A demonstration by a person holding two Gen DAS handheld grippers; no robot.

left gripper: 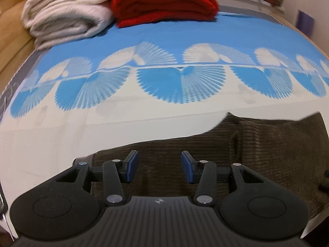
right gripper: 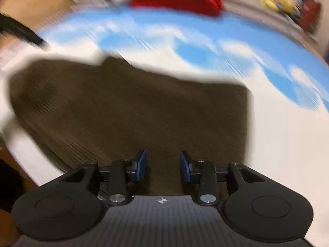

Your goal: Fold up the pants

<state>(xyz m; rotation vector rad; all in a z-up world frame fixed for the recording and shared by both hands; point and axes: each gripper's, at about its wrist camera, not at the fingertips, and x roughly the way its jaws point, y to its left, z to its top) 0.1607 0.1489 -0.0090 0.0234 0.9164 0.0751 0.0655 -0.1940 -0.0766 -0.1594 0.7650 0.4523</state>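
Two hand-held grippers hover over one pair of brown corduroy pants [left gripper: 236, 154] lying on a bed. The bed cover [left gripper: 164, 37] is blue at the far side and white nearer the cameras, with a band of fan-shaped motifs between the two colours.

Left hand-held gripper [left gripper: 160, 167]: jaws spread, blue pads [left gripper: 131, 166] apart, nothing between them. It sits over the near left part of the pants, whose edge runs just beyond the fingertips.

Right hand-held gripper [right gripper: 163, 165]: jaws spread, nothing pinched. It sits above the near edge of the pants [right gripper: 133, 107], which appear as a broad brown slab lying flat on the white area of the cover [right gripper: 283, 144]. The right wrist view is heavily blurred, so the fabric layering cannot be told.

At the far end of the bed, a folded red blanket [left gripper: 164, 2] lies just beside a stack of folded cream blankets [left gripper: 65, 14].
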